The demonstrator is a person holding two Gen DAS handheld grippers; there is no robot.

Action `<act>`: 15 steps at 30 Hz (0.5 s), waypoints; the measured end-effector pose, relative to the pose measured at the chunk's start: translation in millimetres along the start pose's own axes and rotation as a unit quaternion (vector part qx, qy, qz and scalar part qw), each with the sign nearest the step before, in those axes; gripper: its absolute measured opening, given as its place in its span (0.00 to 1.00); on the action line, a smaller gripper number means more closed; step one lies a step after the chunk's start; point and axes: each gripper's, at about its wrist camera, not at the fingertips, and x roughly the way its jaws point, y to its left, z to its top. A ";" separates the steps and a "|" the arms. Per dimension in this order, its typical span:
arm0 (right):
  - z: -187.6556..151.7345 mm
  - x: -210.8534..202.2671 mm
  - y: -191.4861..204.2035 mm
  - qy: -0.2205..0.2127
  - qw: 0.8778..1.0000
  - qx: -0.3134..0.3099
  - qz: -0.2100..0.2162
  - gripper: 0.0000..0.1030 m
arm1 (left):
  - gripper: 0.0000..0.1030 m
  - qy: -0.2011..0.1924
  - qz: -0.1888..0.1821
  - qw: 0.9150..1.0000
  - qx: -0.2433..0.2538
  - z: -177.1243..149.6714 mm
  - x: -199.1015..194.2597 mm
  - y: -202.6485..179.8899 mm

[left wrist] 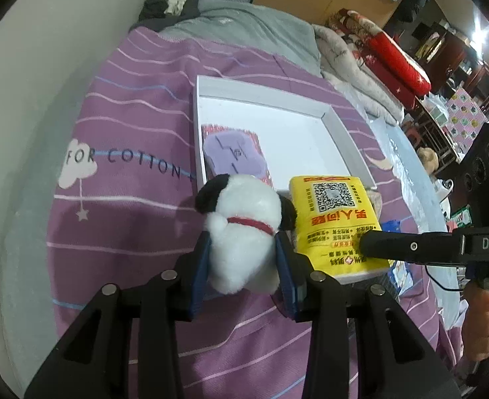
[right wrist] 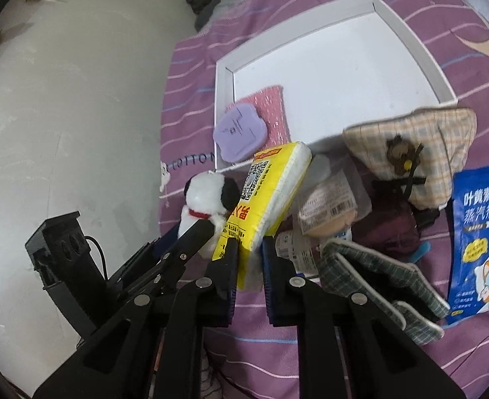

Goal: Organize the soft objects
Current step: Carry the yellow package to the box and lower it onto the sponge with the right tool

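Note:
My left gripper [left wrist: 242, 252] is shut on a white plush dog [left wrist: 241, 229] with black ears and a red collar, held above the purple sheet just before the white tray [left wrist: 264, 103]. My right gripper [right wrist: 249, 249] is shut on a yellow tissue pack [right wrist: 267, 193] with a QR code, held right beside the dog [right wrist: 207, 199]. The pack also shows in the left wrist view [left wrist: 335, 222]. Inside the tray [right wrist: 224, 99], at its near left corner, a purple sponge [left wrist: 232, 156] lies on a pink glittery cloth [right wrist: 274, 109].
On the bed right of the tray lie a checked pouch with a bear [right wrist: 420, 146], a blue eye-mask packet [right wrist: 480, 242], a green checked cloth item [right wrist: 387, 282], a dark red item [right wrist: 390, 226] and wrapped packets [right wrist: 327, 206]. A wall [right wrist: 61, 99] runs along the left. Folded blankets [left wrist: 377, 50] sit far right.

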 end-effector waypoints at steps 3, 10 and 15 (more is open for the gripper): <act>7.8 -4.1 -2.5 -0.011 1.000 -0.004 0.005 0.12 | 0.39 -0.007 -0.001 1.000 0.001 5.4 -1.8 -2.2; 29.8 -9.2 -4.6 -0.030 0.999 -0.033 0.021 0.12 | 0.39 -0.025 -0.027 0.999 0.001 21.2 -0.7 -12.0; 54.3 -7.5 -6.4 -0.054 0.993 -0.099 0.024 0.12 | 0.39 -0.045 -0.019 0.999 0.010 32.2 3.4 -18.5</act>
